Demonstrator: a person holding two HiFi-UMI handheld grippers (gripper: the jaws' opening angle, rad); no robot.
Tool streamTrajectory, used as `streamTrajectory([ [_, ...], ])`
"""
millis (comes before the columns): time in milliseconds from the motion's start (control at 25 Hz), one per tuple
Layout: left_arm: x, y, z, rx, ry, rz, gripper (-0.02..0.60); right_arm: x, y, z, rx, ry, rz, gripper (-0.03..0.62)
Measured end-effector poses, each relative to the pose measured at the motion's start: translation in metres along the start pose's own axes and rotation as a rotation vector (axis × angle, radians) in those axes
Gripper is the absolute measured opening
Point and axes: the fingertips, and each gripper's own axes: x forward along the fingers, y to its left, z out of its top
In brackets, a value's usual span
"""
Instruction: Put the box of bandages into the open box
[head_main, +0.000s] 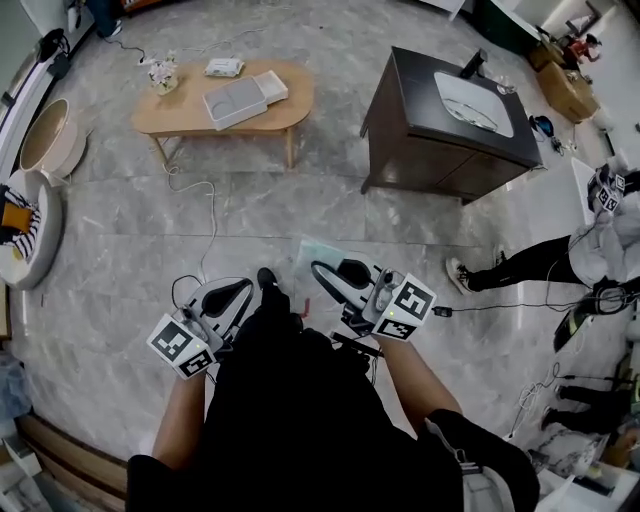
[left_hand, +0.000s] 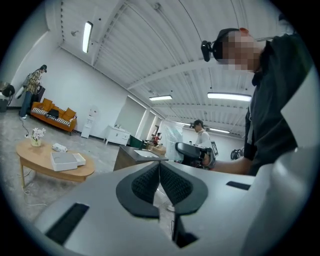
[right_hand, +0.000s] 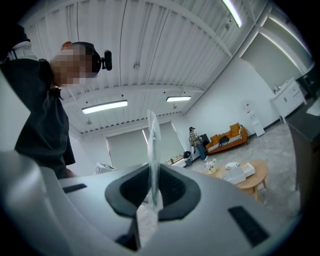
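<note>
**Tongs held close, boxes across the room**

The left gripper (left_hand: 159, 166) has its jaws pressed together with nothing between them. The right gripper (right_hand: 152, 169) pinches a clear plastic bag (right_hand: 153, 142). Well away, on the wooden table (head_main: 290, 112), a small white box (head_main: 224, 67) lies near the open box (head_main: 240, 98).

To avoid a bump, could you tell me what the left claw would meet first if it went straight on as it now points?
Probably the clear plastic bag held in the right claw, just ahead; depth is unclear, and the dark sink cabinet stands beyond.
</note>
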Motion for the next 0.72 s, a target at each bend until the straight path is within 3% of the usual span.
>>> streamTrajectory([
  [320, 0.035, 0.025, 0.019, 0.005, -0.029, -0.051, 0.017, 0.004, -0.032, 0.007, -0.010, 0.025, -0.039, 0.034],
  [480, 0.048, 0.058, 0.024, -0.022, -0.038, -0.042, 0.017, 0.019, -0.061, 0.022, -0.025, 0.016, -0.054, 0.034],
  [720, 0.079, 0.121, 0.063, -0.035, -0.092, -0.036, 0.017, 0.056, -0.115, 0.044, -0.024, 0.044, -0.073, 0.034],
])
